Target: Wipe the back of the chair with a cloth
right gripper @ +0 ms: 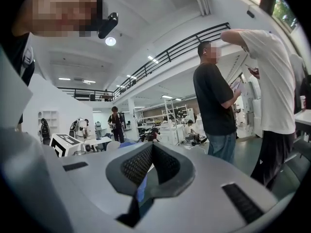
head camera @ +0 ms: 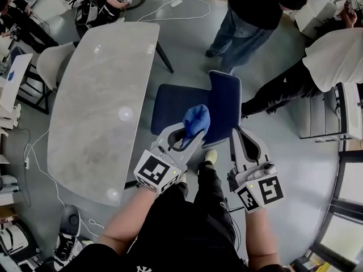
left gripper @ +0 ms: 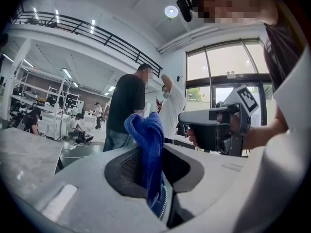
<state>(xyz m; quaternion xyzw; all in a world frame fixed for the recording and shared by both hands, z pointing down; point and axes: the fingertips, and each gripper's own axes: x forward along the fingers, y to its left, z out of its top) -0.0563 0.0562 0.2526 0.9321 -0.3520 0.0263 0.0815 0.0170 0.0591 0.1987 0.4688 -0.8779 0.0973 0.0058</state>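
Left claw (head camera: 191, 136) clamped tight on blue cloth (head camera: 197, 119), which bunches up past the tips. Right claw (head camera: 234, 135) pinched together, nothing in it. Chair back (head camera: 226, 98) at 12 o'clock, just beyond both; contact unclear. Best approach: press cloth flat on the top edge and sweep 9 to 3 in overlapping passes.

Cannot see the lower end of the cloth (left gripper: 148, 149), pinched out of sight between the left claw's (head camera: 190, 137) jaws, nor the chair's (head camera: 170, 103) near seat edge behind that claw, nor its legs under the seat ahead of the right claw (head camera: 242, 135).
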